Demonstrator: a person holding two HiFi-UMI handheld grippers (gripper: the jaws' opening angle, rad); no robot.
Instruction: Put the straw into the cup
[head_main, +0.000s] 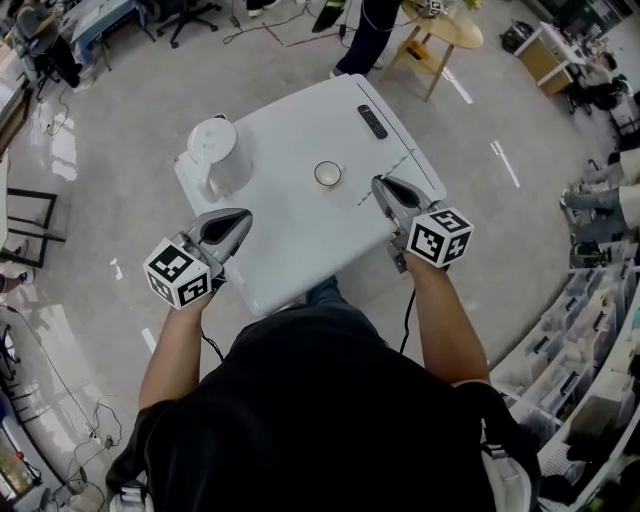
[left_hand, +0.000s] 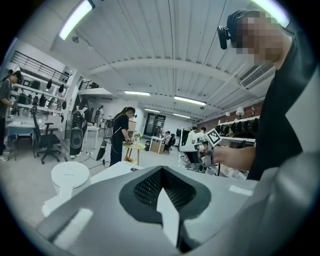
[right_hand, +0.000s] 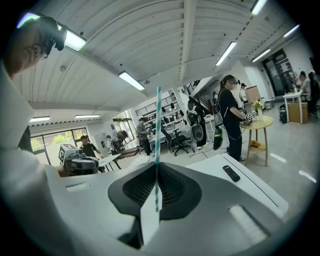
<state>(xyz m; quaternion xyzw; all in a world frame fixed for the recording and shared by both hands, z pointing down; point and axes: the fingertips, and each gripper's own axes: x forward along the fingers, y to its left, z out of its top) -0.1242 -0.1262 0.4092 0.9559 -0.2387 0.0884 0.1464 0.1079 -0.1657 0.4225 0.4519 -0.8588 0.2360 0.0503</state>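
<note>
1. Where the person's dark-clad shoulders fill the bottom of the head view, they hide the near edge of the white table (head_main: 300, 255); its other sides show whole.
2. A white kettle (head_main: 213, 150) stands at the table's far left corner. In the left gripper view only its lid and upper body rise above that gripper's grey housing.
3. The left gripper (head_main: 238, 222) hangs over the table's near left part, its jaws pressed together with nothing between them.
4. The right gripper (head_main: 383, 188) is over the table's right side, its jaws clamped on the straw.
5. A dark remote (head_main: 372, 121) lies near the far right edge, well apart from both grippers.
6. The cup (head_main: 327, 174) stands upright and open near the table's middle, just left of the right gripper's tips. What it holds cannot be made out.
7. The straw (right_hand: 158, 125), striped teal and white, stands upright in the right gripper view. Its lower end is lost between the jaws. From the head view it is only a faint thin line, apart from the cup.
</note>
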